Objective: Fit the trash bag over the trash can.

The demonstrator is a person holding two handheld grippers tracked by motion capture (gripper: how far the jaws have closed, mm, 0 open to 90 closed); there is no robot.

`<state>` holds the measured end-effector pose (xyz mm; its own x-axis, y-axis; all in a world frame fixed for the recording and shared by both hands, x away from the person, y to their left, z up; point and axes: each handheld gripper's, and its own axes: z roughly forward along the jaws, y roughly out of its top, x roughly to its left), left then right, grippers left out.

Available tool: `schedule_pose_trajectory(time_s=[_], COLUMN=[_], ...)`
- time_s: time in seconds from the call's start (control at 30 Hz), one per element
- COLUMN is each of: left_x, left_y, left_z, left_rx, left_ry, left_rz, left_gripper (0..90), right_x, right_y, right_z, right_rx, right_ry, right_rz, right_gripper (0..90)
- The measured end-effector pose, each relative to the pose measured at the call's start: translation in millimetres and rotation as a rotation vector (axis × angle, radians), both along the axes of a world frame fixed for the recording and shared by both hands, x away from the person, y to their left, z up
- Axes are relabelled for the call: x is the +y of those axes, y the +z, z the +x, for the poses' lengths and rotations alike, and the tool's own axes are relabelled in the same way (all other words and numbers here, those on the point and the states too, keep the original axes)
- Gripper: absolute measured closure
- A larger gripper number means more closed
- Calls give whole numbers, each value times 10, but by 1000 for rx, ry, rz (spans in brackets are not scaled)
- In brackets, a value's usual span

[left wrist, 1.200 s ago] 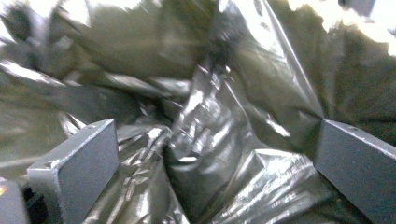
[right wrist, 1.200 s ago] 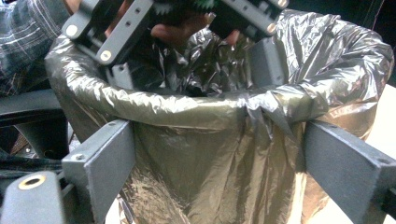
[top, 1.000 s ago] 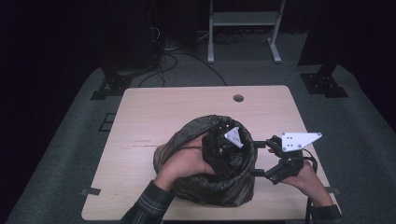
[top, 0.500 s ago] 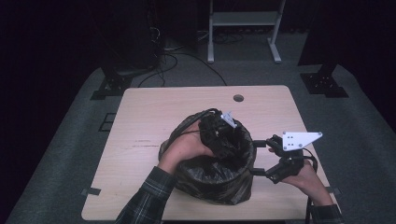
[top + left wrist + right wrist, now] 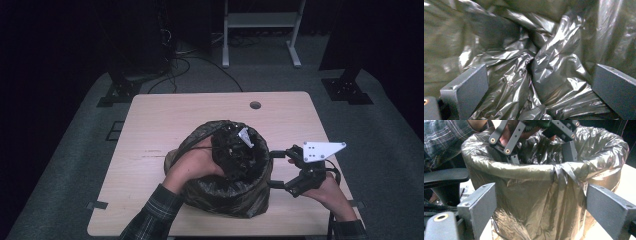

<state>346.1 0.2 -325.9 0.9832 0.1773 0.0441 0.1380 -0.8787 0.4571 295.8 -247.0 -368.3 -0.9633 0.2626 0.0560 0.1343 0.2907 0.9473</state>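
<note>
Bin [image 5: 227, 192] lined with a crinkled dark bag [image 5: 534, 195], standing on the near middle of the table [image 5: 165, 120], between the two hands. Left gripper [image 5: 235, 150] plunged down into the bin's mouth, grey plate up, hand on the rim; seen along its own jaws, both spread wide with loose folds of bag [image 5: 544, 67] bunched between and beyond them, neither pad pressing on the plastic. Right gripper [image 5: 277, 170] just beside the bin's right wall, level, jaws wide apart and aimed at the bag-covered side, nothing pinched. From the right gripper view, bag folded over the rim, a twisted pleat running down the wall, left gripper [image 5: 539, 152] hanging inside the opening above.
</note>
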Motion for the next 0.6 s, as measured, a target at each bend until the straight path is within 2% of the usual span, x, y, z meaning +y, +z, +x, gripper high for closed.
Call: schedule_pose_trajectory(time_s=[0.1,0.17,0.27,0.47,0.57,0.6], left_x=[-18,-21,-7,77,171,222], left_y=[-64,-63,10,239,355,406], left_z=[11,18,17,18,5,0], left_rx=[9,-3,-9,-50,-57,-59], left_ry=[-1,1,-2,11,19,21], left_rz=[14,2,-49,-142,-212,-247], left_gripper=[0,0,0,0,0,0], right_x=[8,8,-3,-32,-61,-68], right_y=[-11,-13,-5,37,57,63], right_z=[4,4,7,0,3,2], right_rx=[3,4,4,-5,-4,-5], right_ry=[1,1,-1,-11,-26,-30], right_rz=[-2,-3,-1,-2,-2,-3], right_gripper=[97,97,97,97,97,97])
